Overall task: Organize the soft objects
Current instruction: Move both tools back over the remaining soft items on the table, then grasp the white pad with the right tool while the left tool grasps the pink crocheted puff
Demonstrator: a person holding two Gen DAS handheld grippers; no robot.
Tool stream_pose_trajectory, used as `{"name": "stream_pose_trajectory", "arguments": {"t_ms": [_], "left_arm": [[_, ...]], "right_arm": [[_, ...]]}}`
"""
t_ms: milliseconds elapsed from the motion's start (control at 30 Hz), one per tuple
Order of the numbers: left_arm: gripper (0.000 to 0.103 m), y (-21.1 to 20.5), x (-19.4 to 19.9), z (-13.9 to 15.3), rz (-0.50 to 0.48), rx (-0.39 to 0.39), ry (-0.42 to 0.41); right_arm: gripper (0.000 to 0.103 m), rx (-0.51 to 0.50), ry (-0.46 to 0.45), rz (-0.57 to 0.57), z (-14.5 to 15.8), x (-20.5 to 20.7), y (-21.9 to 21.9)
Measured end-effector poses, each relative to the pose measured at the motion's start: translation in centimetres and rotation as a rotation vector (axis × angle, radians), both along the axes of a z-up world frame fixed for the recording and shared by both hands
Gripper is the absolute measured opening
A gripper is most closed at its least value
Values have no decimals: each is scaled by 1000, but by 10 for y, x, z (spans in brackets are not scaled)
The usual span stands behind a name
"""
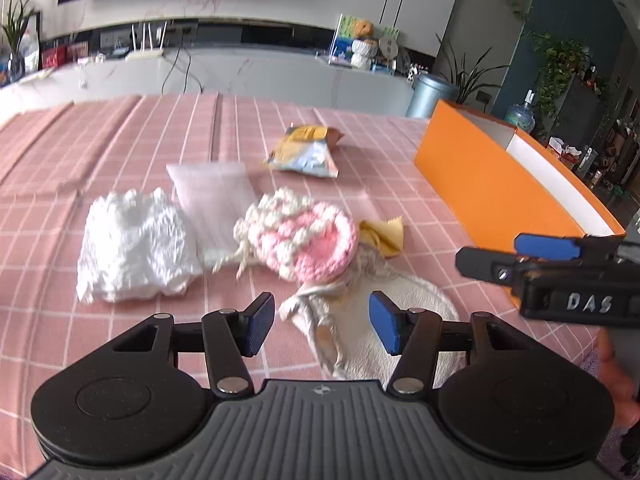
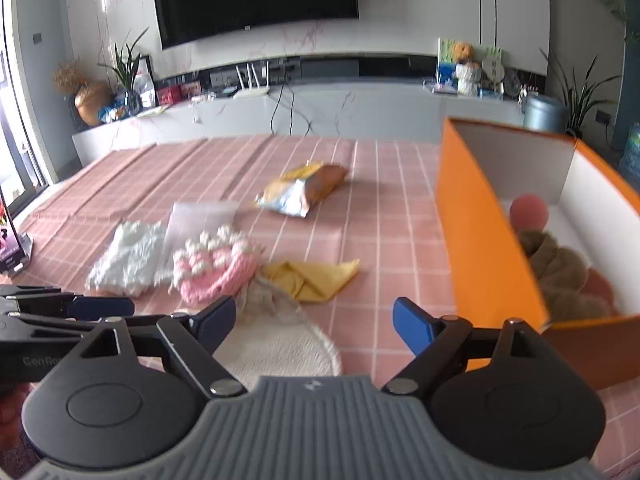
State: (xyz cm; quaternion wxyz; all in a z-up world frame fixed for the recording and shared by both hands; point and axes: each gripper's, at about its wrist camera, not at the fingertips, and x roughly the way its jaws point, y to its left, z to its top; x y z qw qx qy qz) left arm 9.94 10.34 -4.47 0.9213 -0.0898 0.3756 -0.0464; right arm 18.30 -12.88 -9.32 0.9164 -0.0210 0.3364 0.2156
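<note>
Cream pouch [image 1: 404,312]: nearest item, lower centre of the left wrist view, directly ahead of the left claw [image 1: 322,326] and partly between its two blue pads. Drawstrings trail from its upper left end toward the pink knit; its round body runs down and right. Long axis: upper left to lower right, roughly across the claw's gap.

Left claw: released, pads well apart, gripping nothing. Pouch cords lie just ahead of the pads; whether a pad touches cloth cannot be told.

Right claw [image 2: 316,324]: released, jaws wide, nothing between the pads. In its own view the pouch [image 2: 280,340] sits lower centre, under and beside its left pad; in the left view this claw [image 1: 532,256] enters from the right edge, pointing left, just above the pouch.

Pink knit [image 1: 304,236]: centre of frame, touching the pouch's upper end.
Yellow cloth [image 1: 386,234]: just right of the knit.
White crumpled cloth [image 1: 132,246]: left of centre.
Clear bag [image 1: 214,196]: behind it, partly under the knit.
Snack bag [image 1: 308,152]: upper centre, well apart.
Box [image 1: 480,184]: orange, upper right; the right wrist view shows brown plush [image 2: 568,276] already inside.
Table [image 1: 80,152]: pink checked cloth.

Judgement: both claws are close to the pouch; the left is squarer to it and looks better placed to take it, then carry it right to the box.
</note>
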Motion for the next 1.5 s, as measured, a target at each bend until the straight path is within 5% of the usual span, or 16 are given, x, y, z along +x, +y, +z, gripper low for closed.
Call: {"name": "stream_pose_trajectory", "arguments": {"t_ms": [433, 667, 833, 1167, 1333, 1433, 1500], "left_arm": [[58, -7, 10, -31, -14, -12, 66], [55, 2, 10, -23, 6, 29, 148], [55, 6, 9, -24, 7, 23, 157], [40, 3, 12, -30, -17, 16, 179], [37, -1, 12, -30, -22, 32, 176], [37, 0, 12, -29, -15, 14, 179], [37, 0, 10, -28, -12, 3, 178]], "right_arm": [[80, -102, 98, 39, -39, 17, 12], [101, -71, 133, 177, -40, 20, 20], [101, -121, 228, 242, -55, 32, 31], [100, -200, 201, 262, -58, 21, 45], [89, -201, 181, 268, -56, 14, 45], [71, -203, 177, 295, -51, 8, 49], [47, -198, 174, 321, -48, 3, 52]]}}
